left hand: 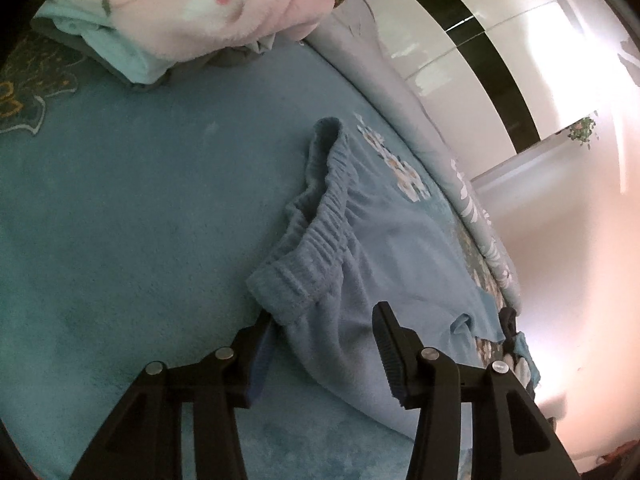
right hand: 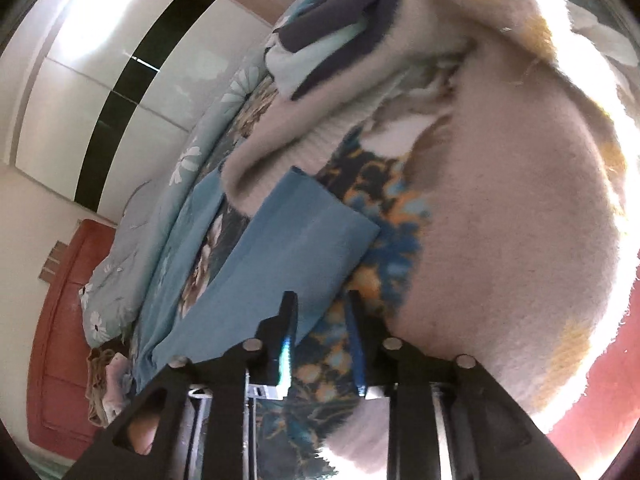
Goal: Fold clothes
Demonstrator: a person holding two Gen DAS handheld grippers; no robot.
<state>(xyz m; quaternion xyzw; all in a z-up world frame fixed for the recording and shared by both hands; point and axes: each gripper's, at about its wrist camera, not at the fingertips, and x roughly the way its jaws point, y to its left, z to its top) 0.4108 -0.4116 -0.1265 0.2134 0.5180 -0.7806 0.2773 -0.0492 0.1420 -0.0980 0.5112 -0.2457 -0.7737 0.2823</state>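
Left tongs (left hand: 324, 344) stand apart, astride the blue fleece trousers (left hand: 360, 264) near the waistband (left hand: 316, 240); nothing clamped. Right tongs (right hand: 320, 320) stand part open, empty, beside the trouser leg (right hand: 288, 240) lying on the bed (left hand: 120, 220). Soft, light, limp cloth (best gripped at the waistband). Leg ends are cut off; a pink blanket (right hand: 500, 220) crowds the view.

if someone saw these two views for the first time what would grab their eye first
In the left wrist view, the blue fleece pants lie on the teal bedspread, elastic waistband up, with the left gripper open astride the waist edge. In the right wrist view, a big pink fluffy blanket fills the right side, a blue pant leg beside it just ahead of the open right gripper.
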